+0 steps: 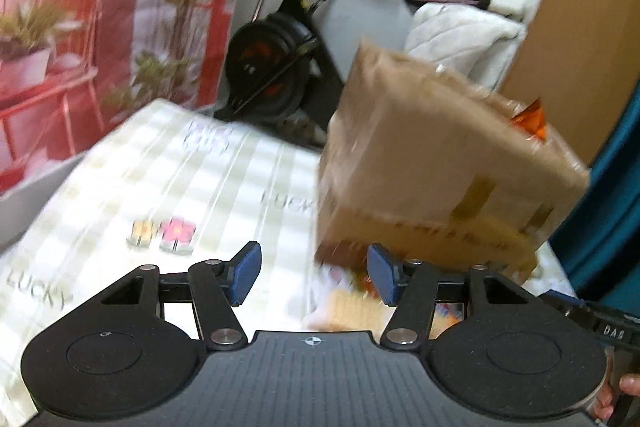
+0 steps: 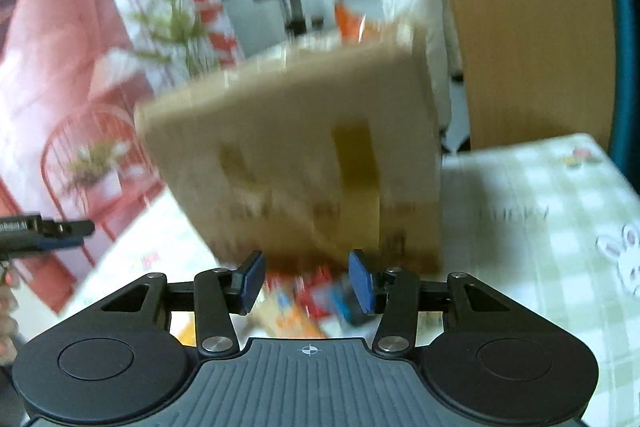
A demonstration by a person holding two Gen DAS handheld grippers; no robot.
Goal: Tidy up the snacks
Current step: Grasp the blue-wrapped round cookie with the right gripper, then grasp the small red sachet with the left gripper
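The cardboard box (image 2: 296,155) stands on the counter (image 2: 540,195) with an orange packet (image 2: 350,21) protruding from its top, so at least one snack appears stowed. Several loose snack packets (image 2: 312,299) lie on the counter at the box's near base and remain to be sorted. The left hand-held gripper (image 1: 314,273) and the right hand-held gripper (image 2: 306,281) are both spread wide, gripping nothing, each poised just above the loose packets.
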